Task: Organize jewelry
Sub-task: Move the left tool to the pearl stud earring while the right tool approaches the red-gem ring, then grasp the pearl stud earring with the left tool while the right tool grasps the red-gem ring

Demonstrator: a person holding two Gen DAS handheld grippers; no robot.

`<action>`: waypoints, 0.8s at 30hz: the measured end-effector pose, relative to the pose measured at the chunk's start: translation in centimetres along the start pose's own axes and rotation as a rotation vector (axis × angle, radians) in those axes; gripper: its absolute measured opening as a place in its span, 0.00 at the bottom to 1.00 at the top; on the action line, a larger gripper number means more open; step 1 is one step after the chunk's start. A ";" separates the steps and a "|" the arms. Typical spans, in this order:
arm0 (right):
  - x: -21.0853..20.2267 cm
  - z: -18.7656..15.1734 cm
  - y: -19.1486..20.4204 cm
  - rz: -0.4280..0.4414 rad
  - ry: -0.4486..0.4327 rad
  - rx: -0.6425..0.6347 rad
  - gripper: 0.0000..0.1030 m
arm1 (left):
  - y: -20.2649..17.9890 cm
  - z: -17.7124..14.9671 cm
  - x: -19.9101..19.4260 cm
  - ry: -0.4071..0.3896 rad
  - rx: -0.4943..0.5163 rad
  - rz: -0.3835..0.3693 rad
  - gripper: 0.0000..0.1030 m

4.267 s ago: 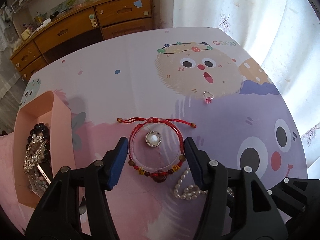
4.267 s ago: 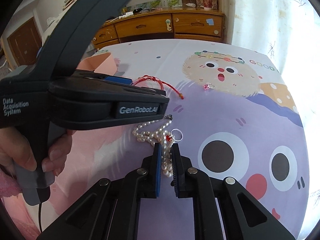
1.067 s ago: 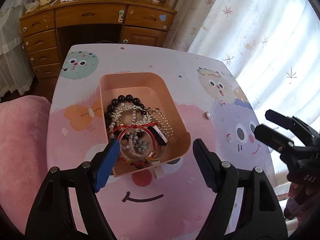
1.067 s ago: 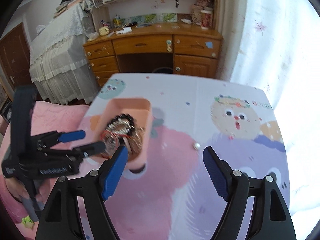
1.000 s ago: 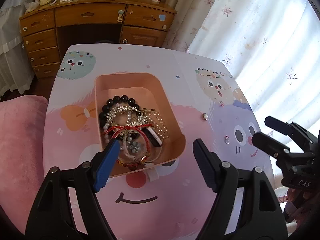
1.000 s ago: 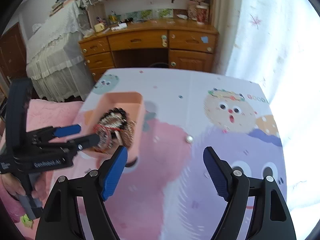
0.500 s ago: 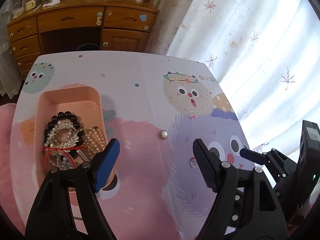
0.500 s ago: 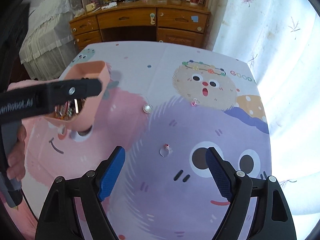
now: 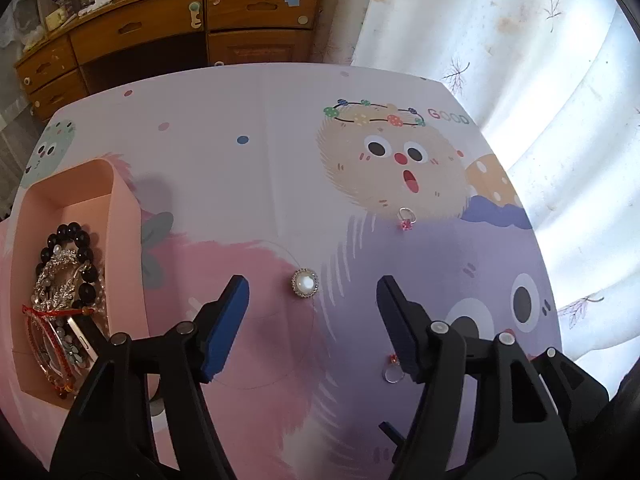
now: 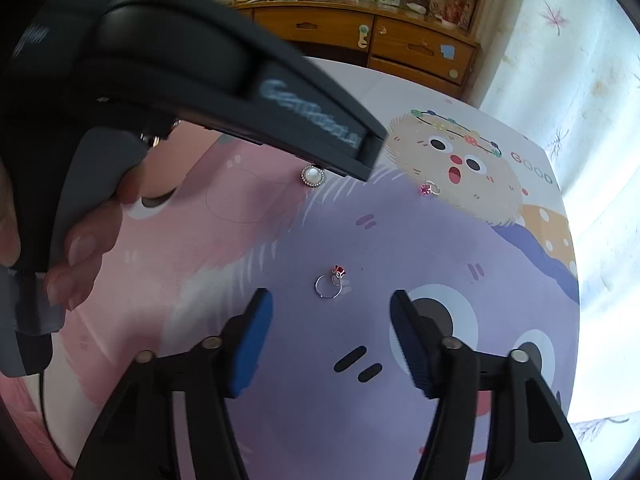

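My left gripper (image 9: 312, 316) is open and empty, hovering just short of a round pearl pendant (image 9: 305, 283) on a thin clear cord on the cartoon tablecloth. The pendant also shows in the right wrist view (image 10: 313, 176). My right gripper (image 10: 331, 340) is open and empty, just short of a silver ring with a red stone (image 10: 331, 283); that ring shows by the left gripper's right finger (image 9: 393, 370). A second ring with a pink stone (image 9: 406, 218) (image 10: 429, 189) lies farther back. A pink box (image 9: 124, 240) at the left holds several bracelets and a black bead bracelet (image 9: 76, 256).
The left gripper's black body (image 10: 200, 80) and the hand holding it fill the upper left of the right wrist view. A wooden desk with drawers (image 9: 180, 24) stands beyond the table's far edge. White curtains (image 9: 520, 60) hang at the right.
Both grippers have come down and forward from high above the table. The left one swung right from the pink box to the pearl pendant; the right one closed in on the red-stone ring.
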State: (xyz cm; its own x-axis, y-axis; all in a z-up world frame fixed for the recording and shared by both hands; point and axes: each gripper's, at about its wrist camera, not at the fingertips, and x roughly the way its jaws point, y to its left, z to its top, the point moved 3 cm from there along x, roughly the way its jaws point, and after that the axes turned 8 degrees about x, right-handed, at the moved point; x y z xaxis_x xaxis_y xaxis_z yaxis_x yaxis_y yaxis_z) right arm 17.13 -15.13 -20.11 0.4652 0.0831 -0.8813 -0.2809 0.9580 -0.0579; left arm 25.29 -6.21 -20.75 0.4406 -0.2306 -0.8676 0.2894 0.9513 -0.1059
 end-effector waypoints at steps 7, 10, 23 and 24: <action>2.3 -0.9 0.2 0.029 -0.030 -0.027 0.47 | -0.8 -0.3 1.7 -0.025 0.048 0.095 0.49; 2.8 -0.7 -0.3 0.061 -0.024 0.001 0.47 | -1.0 -0.3 2.4 -0.012 0.060 0.105 0.48; 4.0 0.2 -1.0 0.086 -0.042 0.030 0.14 | -1.8 -0.5 3.4 -0.016 0.102 0.109 0.19; 4.0 0.3 -1.1 0.089 -0.039 0.035 0.14 | -1.8 -0.5 3.4 -0.018 0.104 0.107 0.16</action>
State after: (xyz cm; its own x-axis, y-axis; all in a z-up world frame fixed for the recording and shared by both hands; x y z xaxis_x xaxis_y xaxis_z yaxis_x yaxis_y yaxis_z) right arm 19.60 -15.80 -23.43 0.4723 0.1780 -0.8633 -0.2933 0.9553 0.0365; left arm 25.84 -8.62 -23.78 0.4881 -0.1338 -0.8625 0.3266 0.9444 0.0383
